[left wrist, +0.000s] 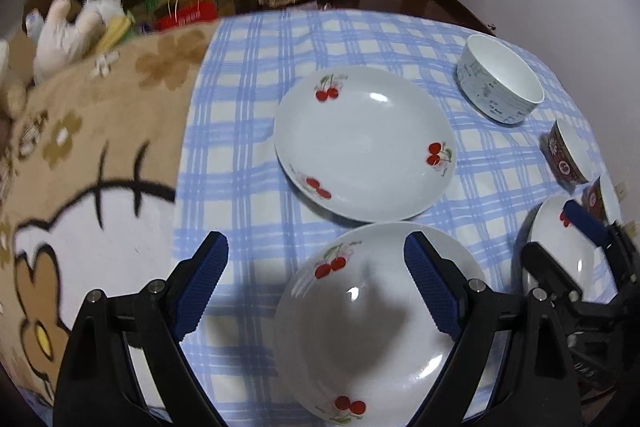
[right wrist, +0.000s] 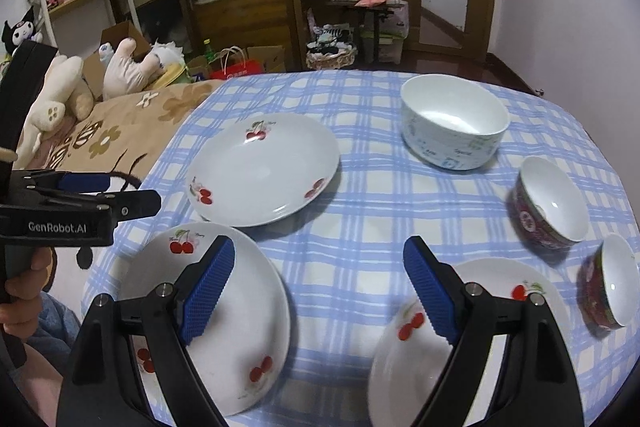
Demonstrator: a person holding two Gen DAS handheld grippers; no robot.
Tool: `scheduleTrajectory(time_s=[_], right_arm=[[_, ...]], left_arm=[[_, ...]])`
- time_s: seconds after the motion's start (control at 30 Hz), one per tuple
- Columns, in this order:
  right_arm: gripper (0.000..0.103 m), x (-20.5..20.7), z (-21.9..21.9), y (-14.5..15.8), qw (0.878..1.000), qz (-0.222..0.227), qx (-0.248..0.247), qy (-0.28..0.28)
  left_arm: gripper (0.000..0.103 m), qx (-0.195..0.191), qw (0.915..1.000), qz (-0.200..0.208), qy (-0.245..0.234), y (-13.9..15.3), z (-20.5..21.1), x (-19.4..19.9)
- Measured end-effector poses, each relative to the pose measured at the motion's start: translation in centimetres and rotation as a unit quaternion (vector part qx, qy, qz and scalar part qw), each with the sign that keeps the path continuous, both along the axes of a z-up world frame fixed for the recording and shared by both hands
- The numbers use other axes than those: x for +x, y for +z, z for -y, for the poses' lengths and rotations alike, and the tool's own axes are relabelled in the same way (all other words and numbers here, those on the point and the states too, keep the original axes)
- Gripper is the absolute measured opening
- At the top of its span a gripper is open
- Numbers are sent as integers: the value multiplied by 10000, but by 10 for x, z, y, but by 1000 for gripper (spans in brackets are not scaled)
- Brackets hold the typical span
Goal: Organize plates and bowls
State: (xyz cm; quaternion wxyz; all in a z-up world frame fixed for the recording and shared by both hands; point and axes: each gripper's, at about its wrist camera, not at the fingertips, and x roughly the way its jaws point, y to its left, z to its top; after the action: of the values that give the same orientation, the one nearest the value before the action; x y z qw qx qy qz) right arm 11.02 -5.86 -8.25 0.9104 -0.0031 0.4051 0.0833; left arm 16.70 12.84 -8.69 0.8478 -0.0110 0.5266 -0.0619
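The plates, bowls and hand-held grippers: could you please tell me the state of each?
Far plate: upright, empty.
Left plate: upright, empty.
Right plate: upright, empty.
White bowl: upright, empty.
Two red bowls: tilted, empty.
Left hand-held gripper: open, empty.
Right hand-held gripper: open, empty.

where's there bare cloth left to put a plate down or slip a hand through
Free: the checked cloth in the middle, bordered by the far plate, the near left plate, the near right plate and the big white bowl. Also the far strip behind that plate. Crowded: the right edge, where two red bowls sit close together.
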Motion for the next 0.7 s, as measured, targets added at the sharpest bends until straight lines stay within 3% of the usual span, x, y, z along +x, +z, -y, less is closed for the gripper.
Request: scheduleTrajectory(time_s=[0.63, 0.7], right_arm=[[90, 5, -10, -43, 9974, -715, -72, 83], [83, 5, -12, -48, 9962, -861, -79, 115]], left_arm=[[88, 167, 9918, -1265, -43, -55, 0, 14], [87, 181, 9901, -1394, -53, -62, 0, 14]])
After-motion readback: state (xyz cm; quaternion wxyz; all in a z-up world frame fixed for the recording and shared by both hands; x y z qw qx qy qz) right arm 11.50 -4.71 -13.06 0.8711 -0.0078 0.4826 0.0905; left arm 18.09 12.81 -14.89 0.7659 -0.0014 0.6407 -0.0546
